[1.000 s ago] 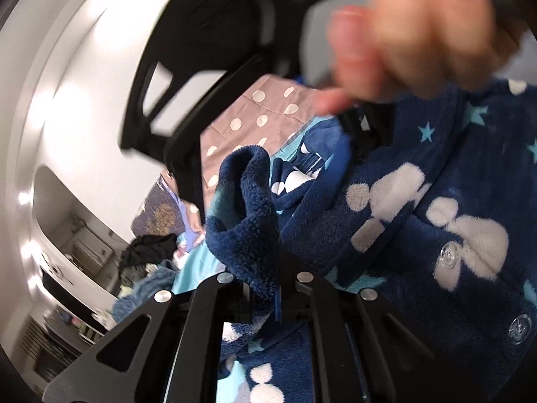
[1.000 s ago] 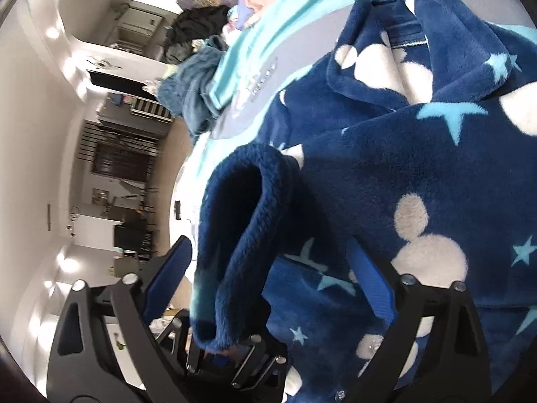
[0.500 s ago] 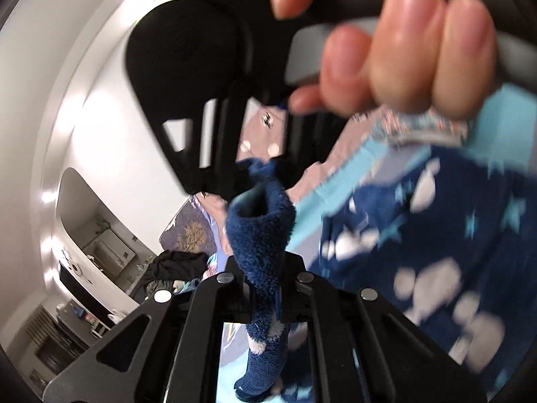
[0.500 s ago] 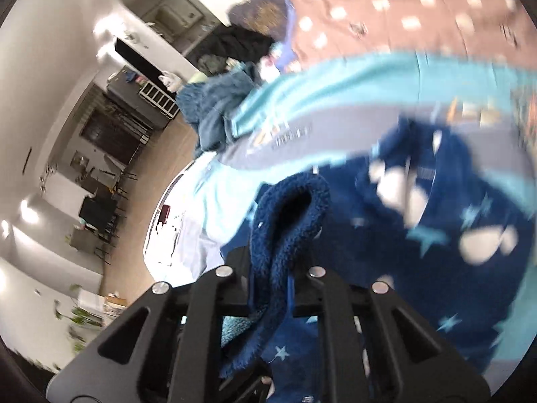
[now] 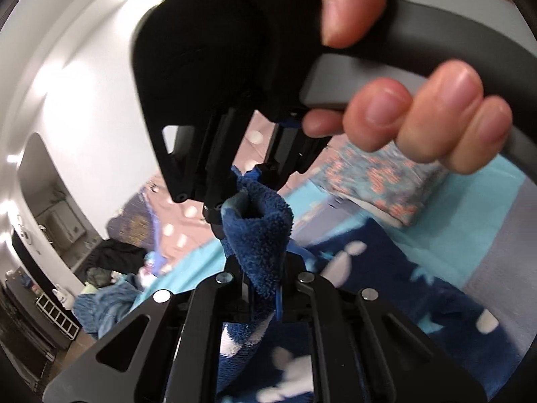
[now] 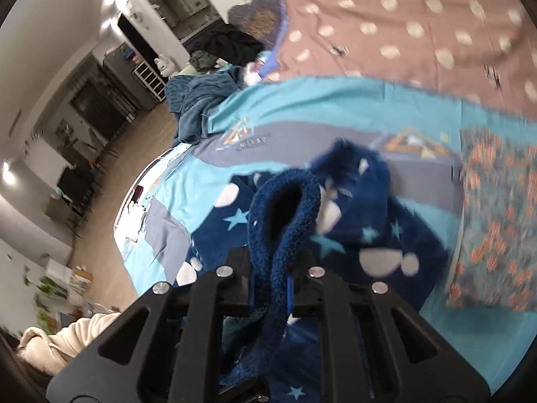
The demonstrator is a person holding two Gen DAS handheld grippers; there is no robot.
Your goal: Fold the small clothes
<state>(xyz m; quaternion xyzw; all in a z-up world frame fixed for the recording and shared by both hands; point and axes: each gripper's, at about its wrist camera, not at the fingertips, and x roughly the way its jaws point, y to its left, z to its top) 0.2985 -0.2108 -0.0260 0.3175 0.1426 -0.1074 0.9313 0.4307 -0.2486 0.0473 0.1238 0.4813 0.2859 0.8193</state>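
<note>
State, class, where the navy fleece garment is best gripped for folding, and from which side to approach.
Grip the navy fleece garment at a thick rolled cuff edge, coming from above, as the right gripper and left gripper do now: each is shut on such an edge, while the body hangs toward the bedspread.

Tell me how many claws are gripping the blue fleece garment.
2. The left claw pinches a fleece fold of the blue garment, and the right claw pinches another fold. In the left view they almost meet.
</note>
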